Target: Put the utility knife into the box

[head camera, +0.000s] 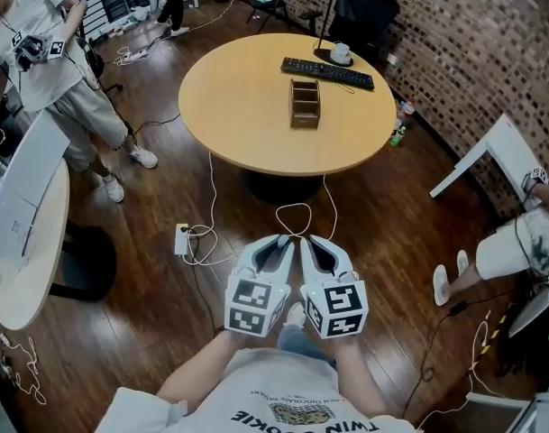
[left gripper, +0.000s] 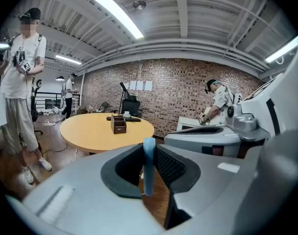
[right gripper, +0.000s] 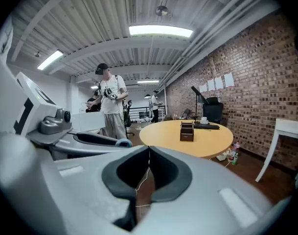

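A slim light-blue utility knife (left gripper: 148,164) stands upright between the jaws of my left gripper (left gripper: 149,153), which is shut on it. Its rounded blue end (right gripper: 123,142) shows at the left gripper's tip in the right gripper view. My right gripper (right gripper: 149,151) is shut with nothing in it. Both grippers are held side by side over the wooden floor, left (head camera: 279,242) and right (head camera: 312,242), well short of the table. The brown wooden box (head camera: 305,103) with open compartments stands on the round yellow table (head camera: 238,106), also seen ahead (left gripper: 119,124) (right gripper: 187,130).
A black keyboard (head camera: 327,72) and a white cup (head camera: 341,53) lie behind the box. White cables and a power strip (head camera: 183,238) lie on the floor before the table. A person (head camera: 62,70) stands at left; another sits at right by a white desk (head camera: 490,156).
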`<state>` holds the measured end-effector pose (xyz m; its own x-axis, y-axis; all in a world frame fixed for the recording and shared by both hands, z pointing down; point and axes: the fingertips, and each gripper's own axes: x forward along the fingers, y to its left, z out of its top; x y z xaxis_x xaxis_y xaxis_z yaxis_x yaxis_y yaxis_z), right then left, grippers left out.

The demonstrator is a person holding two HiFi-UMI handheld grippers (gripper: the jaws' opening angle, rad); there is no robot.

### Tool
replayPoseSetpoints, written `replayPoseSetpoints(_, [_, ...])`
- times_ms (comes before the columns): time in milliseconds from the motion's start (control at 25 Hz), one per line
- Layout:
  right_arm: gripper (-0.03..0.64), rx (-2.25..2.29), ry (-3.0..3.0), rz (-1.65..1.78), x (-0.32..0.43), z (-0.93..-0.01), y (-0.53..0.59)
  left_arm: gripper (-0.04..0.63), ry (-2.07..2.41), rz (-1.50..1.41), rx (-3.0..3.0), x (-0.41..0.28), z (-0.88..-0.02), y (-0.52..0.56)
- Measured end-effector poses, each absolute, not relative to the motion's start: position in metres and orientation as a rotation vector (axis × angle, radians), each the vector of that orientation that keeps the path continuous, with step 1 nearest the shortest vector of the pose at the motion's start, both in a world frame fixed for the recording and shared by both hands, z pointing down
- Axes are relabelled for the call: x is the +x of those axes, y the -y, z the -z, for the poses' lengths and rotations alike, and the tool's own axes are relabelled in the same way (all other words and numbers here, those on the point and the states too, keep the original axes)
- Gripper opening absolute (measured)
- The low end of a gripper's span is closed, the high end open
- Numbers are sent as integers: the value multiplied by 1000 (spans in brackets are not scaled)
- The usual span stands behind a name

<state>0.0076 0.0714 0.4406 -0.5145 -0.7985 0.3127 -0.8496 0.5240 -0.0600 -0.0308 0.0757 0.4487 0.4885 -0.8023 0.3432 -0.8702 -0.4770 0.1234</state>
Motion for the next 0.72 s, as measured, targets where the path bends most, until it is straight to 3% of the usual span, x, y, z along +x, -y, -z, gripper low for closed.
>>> replayPoseSetpoints(720, [2,1208,2617,-312,72,-446,65,72,1615,-382,2382,34,-442,59])
